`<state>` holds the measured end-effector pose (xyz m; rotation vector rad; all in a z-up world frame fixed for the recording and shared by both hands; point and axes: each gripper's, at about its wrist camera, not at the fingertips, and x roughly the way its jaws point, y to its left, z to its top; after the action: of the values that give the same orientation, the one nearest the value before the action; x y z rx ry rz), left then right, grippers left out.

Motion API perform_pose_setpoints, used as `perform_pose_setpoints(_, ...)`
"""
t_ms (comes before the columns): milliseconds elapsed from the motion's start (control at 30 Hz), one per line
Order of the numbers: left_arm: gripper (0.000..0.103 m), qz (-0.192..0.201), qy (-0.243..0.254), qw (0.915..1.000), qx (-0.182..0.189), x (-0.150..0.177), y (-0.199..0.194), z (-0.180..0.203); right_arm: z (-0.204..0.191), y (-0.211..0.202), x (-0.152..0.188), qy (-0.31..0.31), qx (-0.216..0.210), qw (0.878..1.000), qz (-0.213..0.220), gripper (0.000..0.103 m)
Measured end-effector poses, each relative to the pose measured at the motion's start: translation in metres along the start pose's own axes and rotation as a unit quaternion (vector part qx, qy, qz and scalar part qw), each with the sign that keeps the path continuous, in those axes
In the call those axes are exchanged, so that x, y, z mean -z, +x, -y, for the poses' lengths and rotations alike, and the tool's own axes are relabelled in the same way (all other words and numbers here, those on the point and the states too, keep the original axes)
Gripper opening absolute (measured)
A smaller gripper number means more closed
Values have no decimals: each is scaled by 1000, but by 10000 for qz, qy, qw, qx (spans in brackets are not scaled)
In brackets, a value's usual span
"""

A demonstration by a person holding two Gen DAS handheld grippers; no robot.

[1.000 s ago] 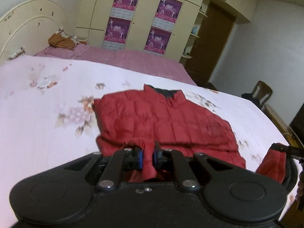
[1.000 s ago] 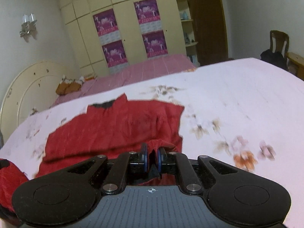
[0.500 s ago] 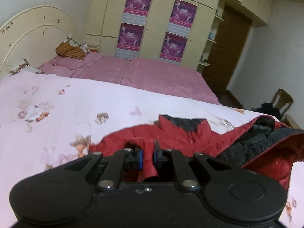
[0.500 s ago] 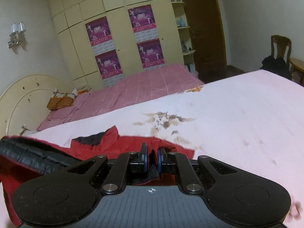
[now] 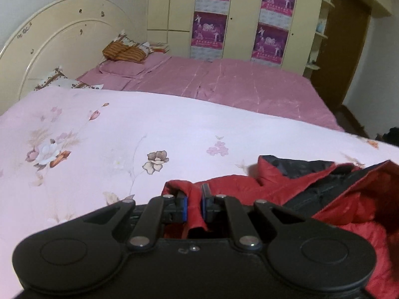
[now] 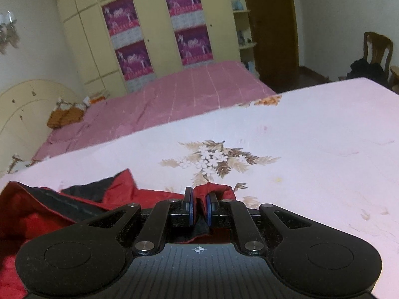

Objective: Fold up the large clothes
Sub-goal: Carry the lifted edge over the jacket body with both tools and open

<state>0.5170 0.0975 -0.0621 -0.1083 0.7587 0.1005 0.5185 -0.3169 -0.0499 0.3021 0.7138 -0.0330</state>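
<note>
A red quilted jacket (image 5: 286, 189) with a dark lining lies on the pink floral bedspread (image 5: 124, 137). My left gripper (image 5: 194, 200) is shut on a fold of its red hem. My right gripper (image 6: 199, 200) is shut on another fold of the red hem, and the jacket (image 6: 37, 214) bunches to its left. The hem is carried over the jacket's body, near the dark collar (image 5: 299, 165). Most of the jacket is hidden under both grippers.
Beyond the floral spread lies a darker pink bed cover (image 5: 224, 82) with pillows (image 5: 124, 52) by a cream headboard (image 5: 57, 39). Cream wardrobes with purple posters (image 6: 189, 25) line the far wall. A brown door (image 6: 271, 25) and a wooden chair (image 6: 376, 47) stand at the right.
Both grippers have carried the jacket's hem forward over its body toward the collar. The jacket, flat a second ago, is now doubled over, with dark lining showing.
</note>
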Motion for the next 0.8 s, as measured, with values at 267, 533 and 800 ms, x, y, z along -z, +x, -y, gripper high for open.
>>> perform_pose_setpoints(267,17,-237,168,9990,-332,-7,46,15,9,55,-5,145,122,9987,-464,10)
perform_pose_setpoints(533,22,-324,-1,9987,-385,-13,66,18,13,62,-15,305,324,9990,10,100)
perform_pose_setpoints(800,97,798,-747,9917,-673,-18,33,-2,9,48,-21,-13,294,9984,483,100)
